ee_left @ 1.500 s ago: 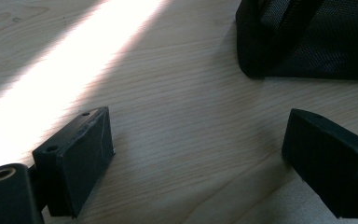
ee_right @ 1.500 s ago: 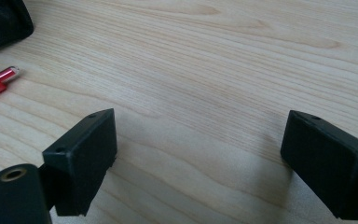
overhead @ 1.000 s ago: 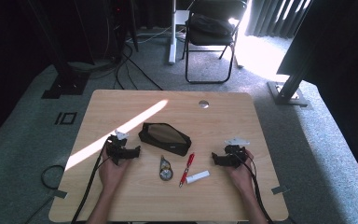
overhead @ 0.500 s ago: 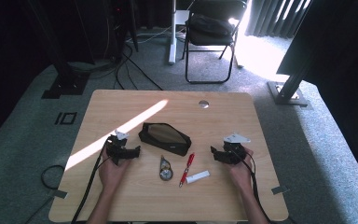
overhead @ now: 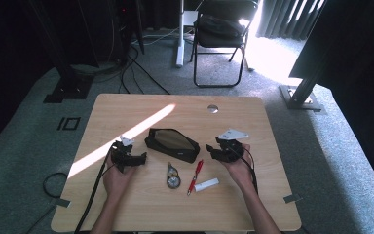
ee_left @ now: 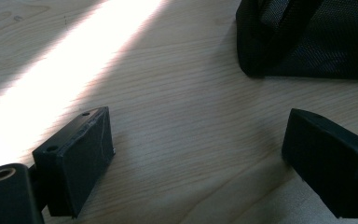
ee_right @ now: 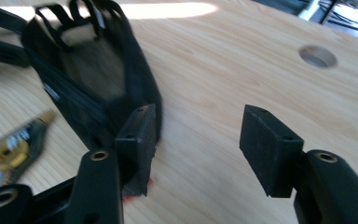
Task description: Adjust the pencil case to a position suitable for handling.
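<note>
High view: black pouch (overhead: 172, 144) lies between both unclenched, empty tongs; right tongs (overhead: 211, 150) just narrowing.

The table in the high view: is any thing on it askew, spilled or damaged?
Nothing stands out. The black pouch lies open, with the red pen, the white stick and the small tool apart on the table.
</note>
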Tool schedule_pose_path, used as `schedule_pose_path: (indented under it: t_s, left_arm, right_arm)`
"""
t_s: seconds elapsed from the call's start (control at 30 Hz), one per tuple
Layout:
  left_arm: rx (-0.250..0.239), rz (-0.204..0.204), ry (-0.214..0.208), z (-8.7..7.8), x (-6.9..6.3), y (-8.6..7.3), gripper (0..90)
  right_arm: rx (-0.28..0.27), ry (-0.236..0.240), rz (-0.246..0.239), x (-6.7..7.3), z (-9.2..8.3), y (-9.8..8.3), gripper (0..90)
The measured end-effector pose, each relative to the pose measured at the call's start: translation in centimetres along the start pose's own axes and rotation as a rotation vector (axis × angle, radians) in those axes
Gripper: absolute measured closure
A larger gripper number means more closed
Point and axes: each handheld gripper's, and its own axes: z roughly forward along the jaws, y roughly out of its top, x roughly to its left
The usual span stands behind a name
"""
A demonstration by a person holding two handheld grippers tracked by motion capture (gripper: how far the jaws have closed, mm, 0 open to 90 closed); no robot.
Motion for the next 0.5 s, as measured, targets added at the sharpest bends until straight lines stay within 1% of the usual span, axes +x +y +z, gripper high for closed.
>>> schedule_pose_path:
  t_s: [0.03,0.07,0.1,0.13,0.17,0.3,0.37,0.43,0.5]
  left_arm:
    - [0.0,0.0,0.0,0.0,0.0,0.0,8.9]
    - [0.0,0.0,0.0,0.0,0.0,0.0,8.9]
    - [0.0,0.0,0.0,0.0,0.0,0.0,8.9]
    - [0.0,0.0,0.0,0.0,0.0,0.0,8.9]
    - [0.0,0.0,0.0,0.0,0.0,0.0,8.9]
    - [-0.001,-0.001,0.0,0.0,0.0,0.0,8.9]
    - [-0.003,-0.004,0.0,0.0,0.0,0.0,8.9]
    - [-0.002,-0.002,0.0,0.0,0.0,0.0,8.9]
    - [-0.002,-0.002,0.0,0.0,0.0,0.0,8.9]
  right_arm:
    - [-0.006,0.01,-0.005,0.2,0.2,0.3,47.1]
    - [-0.006,0.01,-0.005,0.2,0.2,0.3,47.1]
    - [-0.007,0.025,-0.011,0.4,0.3,0.7,47.6]
    - [-0.008,0.043,-0.024,0.9,0.8,1.3,49.3]
    - [-0.007,0.048,-0.04,1.1,1.1,1.6,50.0]
    - [0.004,0.076,-0.071,2.1,2.4,2.7,51.5]
    - [0.019,0.088,-0.079,2.5,3.3,3.1,51.9]
    - [0.045,0.103,-0.081,2.7,4.3,3.4,51.6]
    - [0.071,0.102,-0.089,2.9,5.3,3.5,50.0]
